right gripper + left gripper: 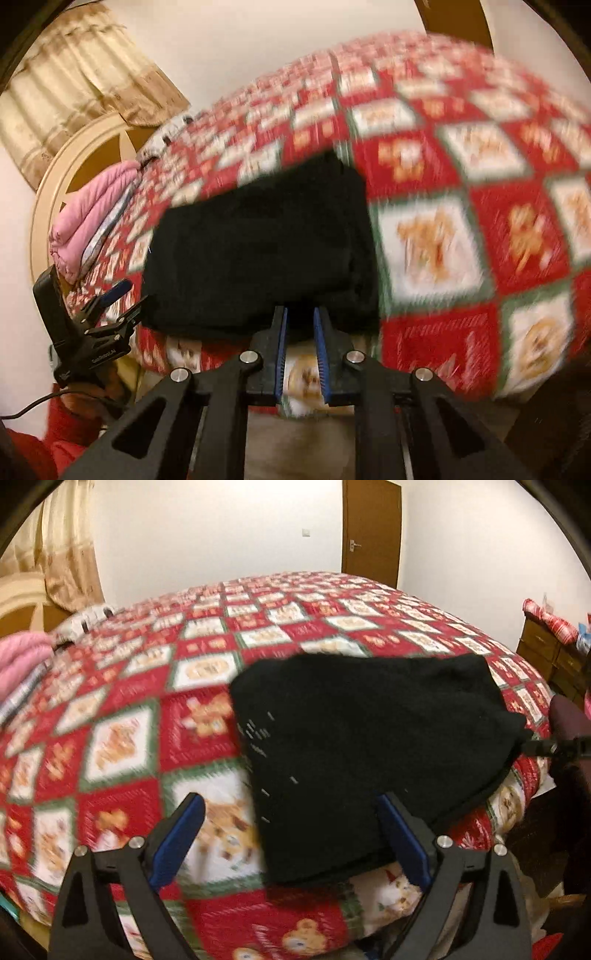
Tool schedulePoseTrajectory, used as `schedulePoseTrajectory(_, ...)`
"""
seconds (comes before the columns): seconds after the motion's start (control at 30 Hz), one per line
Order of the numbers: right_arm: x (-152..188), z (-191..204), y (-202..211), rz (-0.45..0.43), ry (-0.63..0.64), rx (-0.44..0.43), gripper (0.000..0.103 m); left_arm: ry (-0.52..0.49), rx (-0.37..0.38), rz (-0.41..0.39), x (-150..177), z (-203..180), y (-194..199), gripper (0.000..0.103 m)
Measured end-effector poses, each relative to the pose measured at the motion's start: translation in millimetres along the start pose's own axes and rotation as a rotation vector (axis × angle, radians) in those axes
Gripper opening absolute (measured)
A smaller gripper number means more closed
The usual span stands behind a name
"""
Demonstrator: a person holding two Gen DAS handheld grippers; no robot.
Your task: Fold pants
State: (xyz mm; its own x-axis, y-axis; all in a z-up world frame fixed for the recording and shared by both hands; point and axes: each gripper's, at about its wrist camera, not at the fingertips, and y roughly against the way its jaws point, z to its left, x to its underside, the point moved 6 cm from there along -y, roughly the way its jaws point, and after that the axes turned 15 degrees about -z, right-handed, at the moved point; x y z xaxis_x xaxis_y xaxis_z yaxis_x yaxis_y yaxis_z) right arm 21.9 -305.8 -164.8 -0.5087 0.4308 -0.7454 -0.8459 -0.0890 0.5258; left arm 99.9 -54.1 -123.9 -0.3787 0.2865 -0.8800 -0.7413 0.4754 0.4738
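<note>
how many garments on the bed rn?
2 that show. Folded black pants at the near bed edge, ahead of both tongs; folded pink garment at the far left side. Others may be out of view.

Motion-blurred quilt (461, 221) pattern, pants (258, 251) folds lost in black, door (371, 528) cropped at top.

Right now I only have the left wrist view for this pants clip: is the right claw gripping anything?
Observer: The right wrist view shows the right claw with its jaws narrowly apart and its tips at the near edge of the black pants. I cannot tell whether it pinches them.
Operator: How does the left claw look from that side?
Observer: The left claw is open beside the pants' left corner.
Operator: Do the pants look folded from there?
Observer: Yes, from that side they read as a squared, rectangular block on the bedspread.
</note>
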Motion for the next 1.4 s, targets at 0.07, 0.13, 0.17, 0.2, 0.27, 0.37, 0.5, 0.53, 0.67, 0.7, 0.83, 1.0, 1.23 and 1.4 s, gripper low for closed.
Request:
schedulePoseTrajectory(0.07, -18.3, 1.5, -0.2, -0.06, 0.043, 0.011, 0.017, -0.019, -0.034, -0.026, -14.3, 6.0, -0.5, 0.097)
schedulePoseTrajectory(0.13, -37.7, -2.8, -7.8, -0.119, 0.039, 0.02, 0.034, 0.015, -0.038, -0.037, -26.2, 13.2, -6.3, 0.097)
schedulePoseTrajectory(0.17, -43.9, -6.8, -11.4, -0.142, 0.028, 0.03, 0.045, 0.062, -0.037, -0.04, -34.3, 17.6, -12.0, 0.097)
schedulePoseTrajectory(0.2, -49.1, -11.4, -16.2, -0.17, 0.017, 0.042, 0.069, 0.106, -0.027, -0.044, -40.1, 20.9, -18.0, 0.1)
schedulePoseTrajectory(0.27, -54.2, -21.8, -26.8, -0.216, -0.006, 0.061, 0.08, 0.178, -0.02, -0.034, -45.2, 25.7, -34.1, 0.103)
schedulePoseTrajectory(0.37, -47.0, -33.8, -42.5, -0.208, -0.001, 0.126, 0.08, 0.228, -0.031, 0.053, -36.5, 25.9, -61.3, 0.103)
schedulePoseTrajectory(0.5, -22.7, -51.1, -60.0, -0.164, -0.042, 0.149, 0.081, 0.308, -0.068, 0.115, -18.3, 27.1, -76.0, 0.103)
schedulePoseTrajectory(0.53, -20.4, -52.2, -56.4, -0.199, -0.06, 0.139, 0.082, 0.316, -0.072, 0.108, -18.4, 27.1, -74.1, 0.103)
schedulePoseTrajectory(0.67, -11.7, -44.0, -51.6, -0.199, -0.088, 0.113, 0.083, 0.3, -0.1, 0.118, -18.8, 24.6, -71.8, 0.103)
schedulePoseTrajectory(0.7, -9.2, -40.4, -51.9, -0.193, -0.091, 0.104, 0.083, 0.309, -0.107, 0.12, -18.0, 24.3, -70.7, 0.103)
schedulePoseTrajectory(0.83, 0.1, -20.5, -54.2, -0.171, -0.029, 0.1, 0.085, 0.32, -0.119, 0.124, -17.4, 23.8, -70.6, 0.103)
schedulePoseTrajectory(1.0, 2.9, -17.7, -56.5, -0.163, -0.009, 0.115, 0.086, 0.313, -0.108, 0.132, -17.8, 21.6, -67.2, 0.103)
schedulePoseTrajectory(1.23, 4.7, -16.2, -59.4, -0.159, 0.016, 0.15, 0.086, 0.276, 0.008, 0.09, -22.0, 0.0, -55.9, 0.103)
schedulePoseTrajectory(1.4, 5.1, -19.1, -60.3, -0.16, -0.004, 0.137, 0.089, 0.228, 0.031, 0.106, -7.0, -9.9, -62.8, 0.103)
